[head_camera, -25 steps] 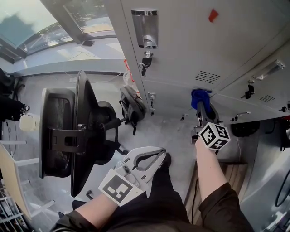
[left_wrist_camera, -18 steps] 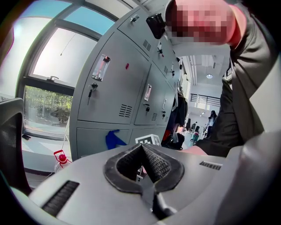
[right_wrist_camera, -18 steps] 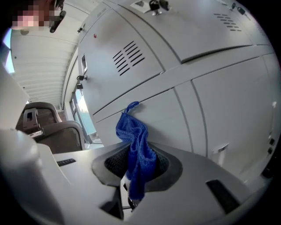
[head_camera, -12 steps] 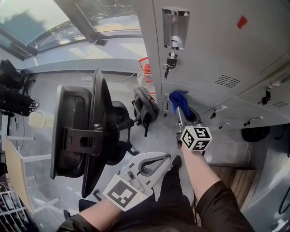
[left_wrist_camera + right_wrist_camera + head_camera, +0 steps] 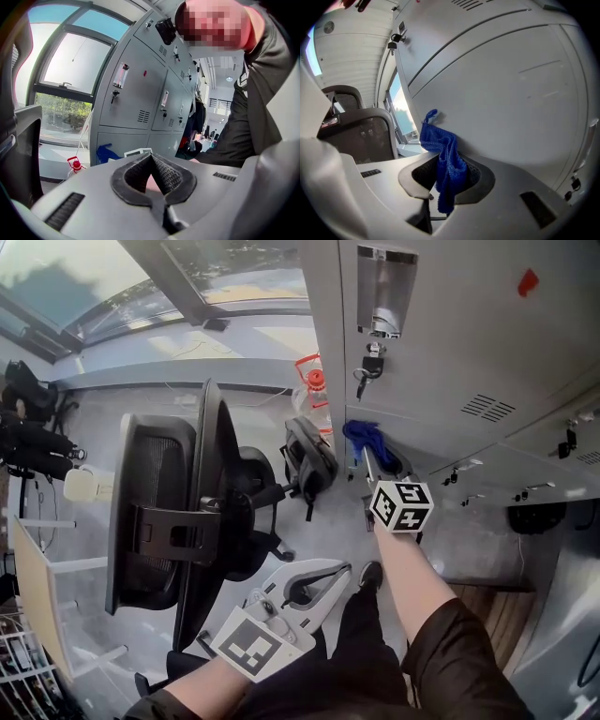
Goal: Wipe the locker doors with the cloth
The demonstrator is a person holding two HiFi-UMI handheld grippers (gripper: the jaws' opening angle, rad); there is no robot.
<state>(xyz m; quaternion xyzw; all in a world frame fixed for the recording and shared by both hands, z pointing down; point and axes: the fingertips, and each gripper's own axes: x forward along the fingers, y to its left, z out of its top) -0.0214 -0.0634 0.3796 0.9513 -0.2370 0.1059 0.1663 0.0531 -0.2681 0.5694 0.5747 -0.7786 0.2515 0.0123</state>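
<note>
**Right jaws grip the blue cloth at the lower locker door**

The right gripper (image 5: 370,461) has its jaws closed narrowly on the blue cloth (image 5: 440,145). The bunched upper end of the cloth touches the grey lower locker door (image 5: 511,93). The left gripper (image 5: 151,158) is low beside the person's leg, its jaws together at the tips with nothing between them.

Only the right gripper view shows the cloth's long axis. It runs from a tail hanging below the jaws up and to the left, and it ends in a small loop pointing upward. Only the head view shows the office chair (image 5: 178,512), the backpack (image 5: 309,456) on the floor and the keys (image 5: 368,367) in the upper door.
</note>
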